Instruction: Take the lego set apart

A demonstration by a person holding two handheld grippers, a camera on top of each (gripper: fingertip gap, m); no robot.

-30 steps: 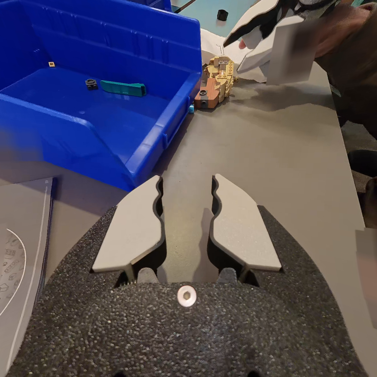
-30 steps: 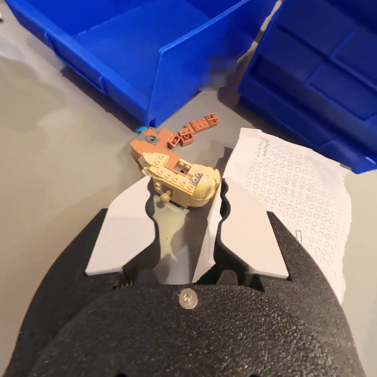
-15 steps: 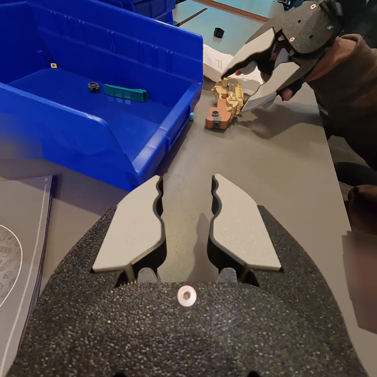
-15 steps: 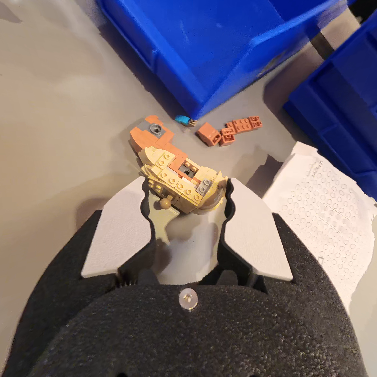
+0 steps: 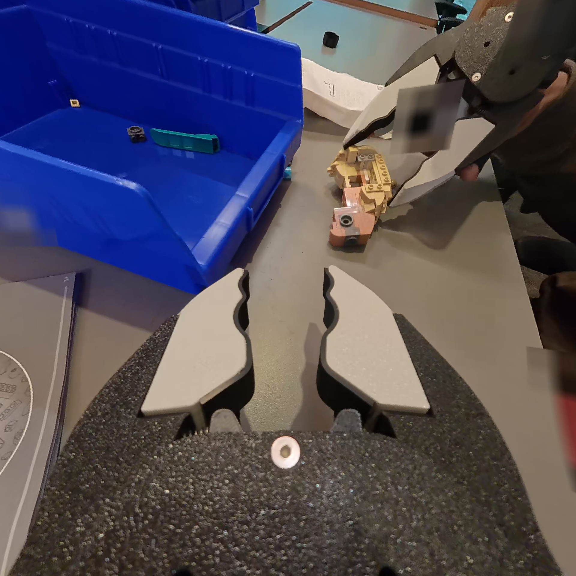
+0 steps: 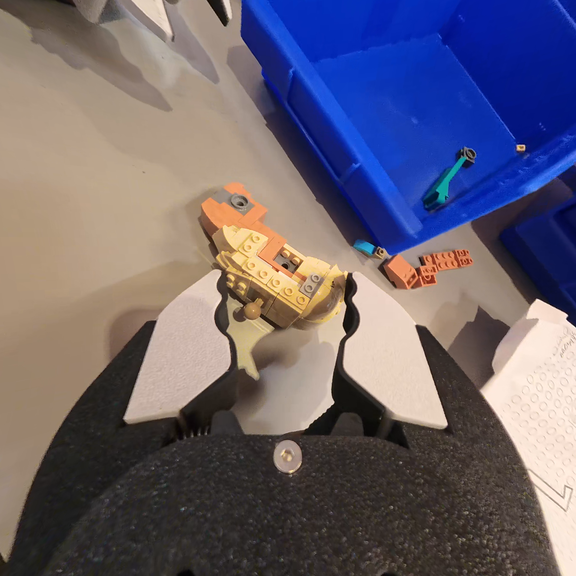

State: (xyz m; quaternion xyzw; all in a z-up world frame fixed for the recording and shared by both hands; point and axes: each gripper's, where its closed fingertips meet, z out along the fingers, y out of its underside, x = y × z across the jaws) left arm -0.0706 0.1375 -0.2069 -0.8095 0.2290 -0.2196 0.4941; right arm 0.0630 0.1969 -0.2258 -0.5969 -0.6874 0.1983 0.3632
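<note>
Right gripper (image 6: 285, 277), jaws spread and straddling but not clearly pressing the tan-and-orange brick model (image 6: 268, 268) on the grey table (image 6: 93, 162) beside the blue bin (image 6: 343, 156); model looks light, rigid, apt to break apart, best held across its tan body; left gripper (image 5: 285, 274) open, empty.

My left gripper (image 5: 285, 274) has a coarse, grainy black body, smooth matt grey fingers (image 5: 205, 343) and one shiny metal screw (image 5: 285, 452). My right gripper (image 6: 285, 277) is built the same, its jaws around a brick model (image 6: 271, 277) of studded tan and orange plastic with a slight sheen. The desk (image 5: 420, 296) is matt grey and smooth. The blue bin (image 5: 218, 187) is glossy moulded plastic. A white paper sheet (image 6: 542, 414) looks thin and creased. The grey booklet (image 5: 31, 358) has a smooth, satin paper cover.
</note>
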